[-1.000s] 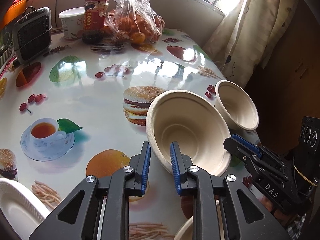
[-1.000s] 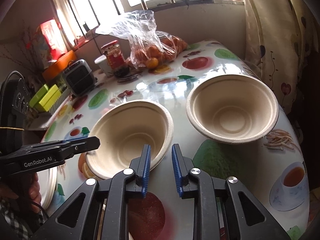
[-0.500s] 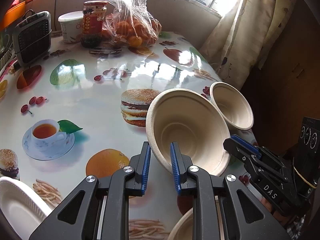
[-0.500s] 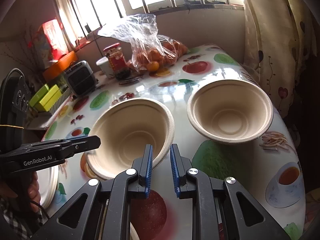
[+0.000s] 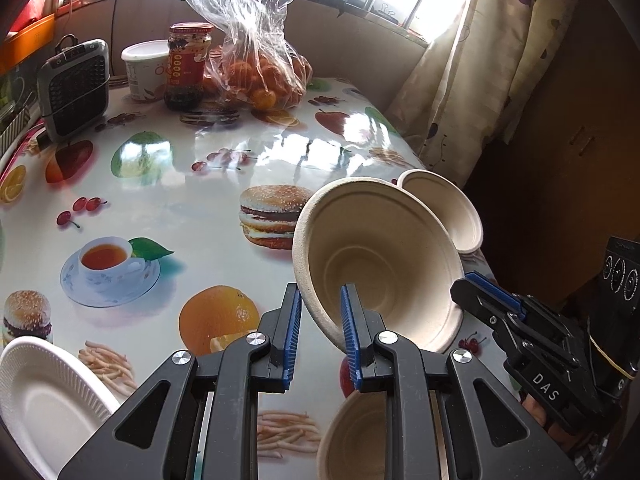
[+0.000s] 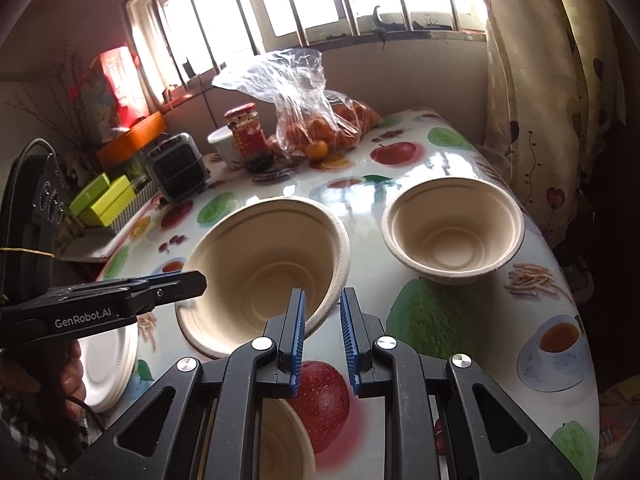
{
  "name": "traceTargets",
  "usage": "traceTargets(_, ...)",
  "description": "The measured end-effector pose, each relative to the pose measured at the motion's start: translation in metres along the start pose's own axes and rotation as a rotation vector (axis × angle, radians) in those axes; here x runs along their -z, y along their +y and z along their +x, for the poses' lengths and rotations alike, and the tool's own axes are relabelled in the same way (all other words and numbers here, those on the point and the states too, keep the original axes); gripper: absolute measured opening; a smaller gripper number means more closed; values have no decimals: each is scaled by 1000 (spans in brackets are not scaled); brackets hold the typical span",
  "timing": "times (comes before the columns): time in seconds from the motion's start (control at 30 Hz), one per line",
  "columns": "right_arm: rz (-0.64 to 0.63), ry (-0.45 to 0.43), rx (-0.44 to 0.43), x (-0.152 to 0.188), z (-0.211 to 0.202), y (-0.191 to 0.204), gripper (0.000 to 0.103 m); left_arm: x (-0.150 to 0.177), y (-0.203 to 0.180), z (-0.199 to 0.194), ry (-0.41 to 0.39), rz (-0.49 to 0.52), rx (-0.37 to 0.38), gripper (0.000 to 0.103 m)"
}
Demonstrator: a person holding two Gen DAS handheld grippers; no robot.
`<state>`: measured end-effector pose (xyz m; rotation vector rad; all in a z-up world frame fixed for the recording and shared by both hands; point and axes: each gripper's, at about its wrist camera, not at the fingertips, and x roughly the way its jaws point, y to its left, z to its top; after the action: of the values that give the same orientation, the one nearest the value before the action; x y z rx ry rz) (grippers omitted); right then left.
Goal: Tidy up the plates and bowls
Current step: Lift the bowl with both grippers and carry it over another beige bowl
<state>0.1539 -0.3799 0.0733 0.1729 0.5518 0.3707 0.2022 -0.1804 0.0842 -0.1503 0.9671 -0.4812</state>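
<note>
Beige paper pulp is the material of the large bowl (image 5: 380, 264) that I hold above the surface (image 5: 200, 184). It is tilted, and its opening faces toward me. My left gripper (image 5: 320, 320) is closed narrowly on the near rim of this bowl, and the rim passes between its blue pads. My right gripper (image 6: 323, 320) is closed in the same way on the opposite rim, with the rim lying against its left pad. So the large bowl hangs between my two grippers, one on each side.

Behind it, near the far right edge of the surface and close to the curtain (image 6: 552, 120), a second bowl (image 6: 452, 236) of the same beige material stands upright. The two bowls are apart. Below my grippers, at the near edge, I see part of a third bowl (image 5: 360, 440). On the left side of the surface there is a white plate (image 5: 44, 396); from the right wrist view it looks like a small stack. At the far end stand a bag of oranges (image 5: 260, 72), a red jar (image 5: 188, 64) and a white cup (image 5: 146, 68).
</note>
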Motion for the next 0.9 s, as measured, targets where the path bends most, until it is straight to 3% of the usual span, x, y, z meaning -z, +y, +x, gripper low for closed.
traceTargets(0.9,3,-67,19,53,-70,37,18,57,-14,-57,-25,66,31,21)
